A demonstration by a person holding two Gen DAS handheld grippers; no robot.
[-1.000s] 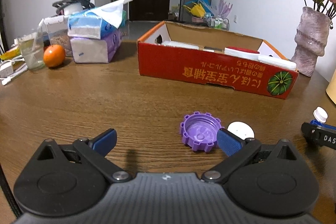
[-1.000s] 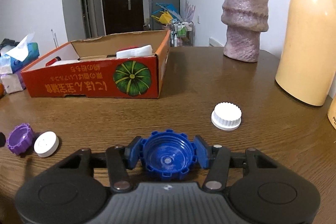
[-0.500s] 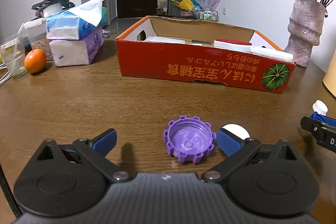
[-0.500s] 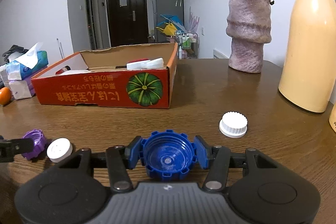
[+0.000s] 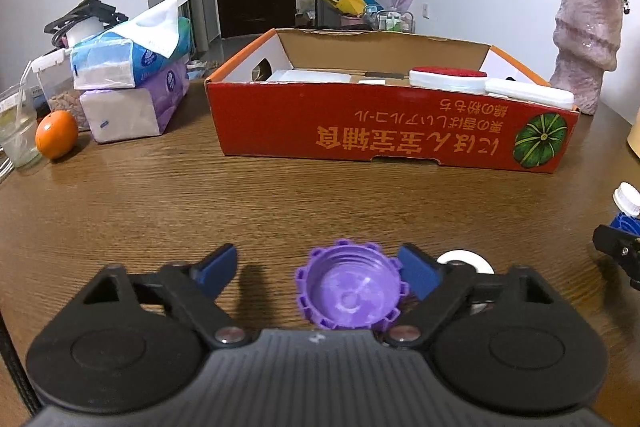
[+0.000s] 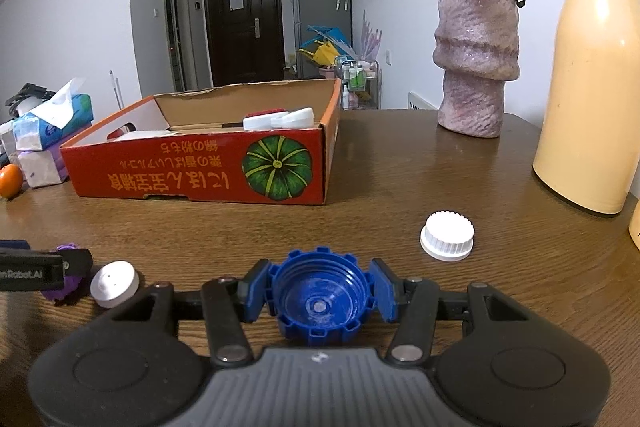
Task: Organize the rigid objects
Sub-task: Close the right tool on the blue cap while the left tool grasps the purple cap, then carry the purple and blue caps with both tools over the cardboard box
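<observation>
A purple ridged cap (image 5: 350, 293) lies open side up on the wooden table, between the fingers of my left gripper (image 5: 318, 265). Its jaws are closing: the right pad sits at the cap's edge, the left pad stands well clear. A flat white cap (image 5: 466, 261) lies just right of it. My right gripper (image 6: 320, 287) is shut on a blue ridged cap (image 6: 320, 299), held low over the table. In the right wrist view the purple cap (image 6: 60, 291) is partly hidden behind a left finger, beside the flat white cap (image 6: 115, 283). A ribbed white cap (image 6: 447, 235) lies to the right.
A red cardboard box (image 5: 380, 131) with white items inside stands across the middle of the table. Stacked tissue packs (image 5: 132, 83), an orange (image 5: 56, 134) and a plastic cup (image 5: 16, 131) stand at the left. A pink vase (image 6: 476, 59) and a yellow thermos (image 6: 588, 75) stand at the right.
My left gripper has moved forward so the purple cap now sits between its fingers, and its jaws have narrowed. The right gripper has stayed put with the blue cap.
</observation>
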